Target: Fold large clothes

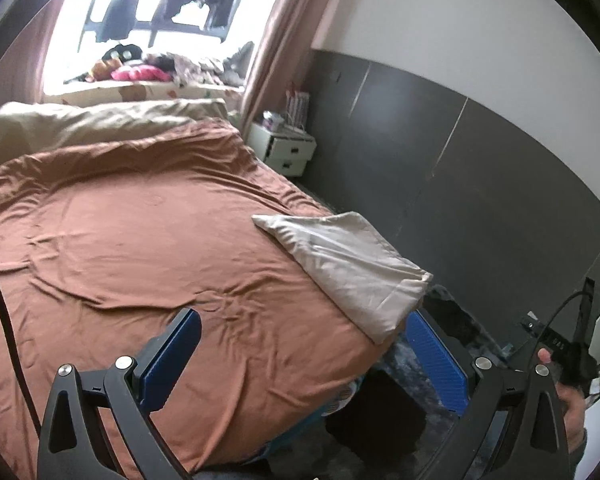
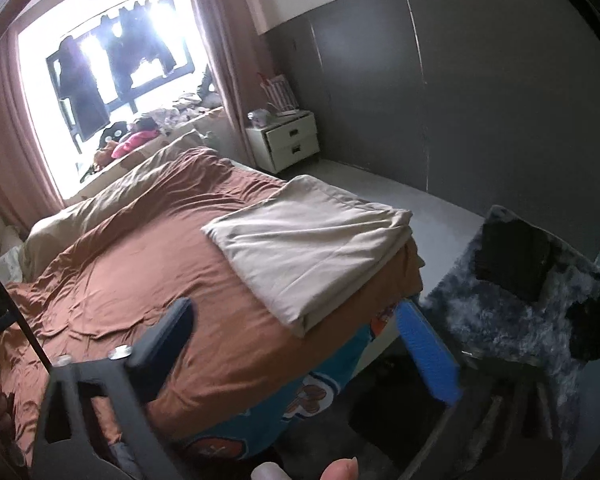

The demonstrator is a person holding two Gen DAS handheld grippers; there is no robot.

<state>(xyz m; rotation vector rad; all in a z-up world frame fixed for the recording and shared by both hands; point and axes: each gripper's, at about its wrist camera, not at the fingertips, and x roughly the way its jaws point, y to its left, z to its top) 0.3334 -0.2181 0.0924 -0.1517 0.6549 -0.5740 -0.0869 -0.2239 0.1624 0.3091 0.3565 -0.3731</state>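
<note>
- We hold the left hand-held gripper [image 1: 300, 360] low in its frame over the bed [image 1: 140, 240]; its blue pads stand wide apart with nothing between them.
- The right hand-held gripper [image 2: 304, 356] is likewise spread wide and empty, hovering at the near corner of the bed.
- The cloth [image 2: 308, 248], beige and already folded into a flat rectangle, lies mid-frame on the bed's near right corner, its edge close to the drop. We judge it is set there as a finished piece, out of the way of the open middle of the bed.
- The brown cover [image 1: 120, 220] is spread fairly flat, which probably keeps a broad surface ready for the next large item.
- Dark things lie on the grey rug [image 2: 512, 320] at the right of the right view; we cannot tell whether they are clothes.
- The window [image 2: 112, 80] in the upper left is blown out, so the hanging garments are only silhouettes.
- The pile on the sill is too small to sort out.
- The gripper bodies hide the bed's lower edge.
</note>
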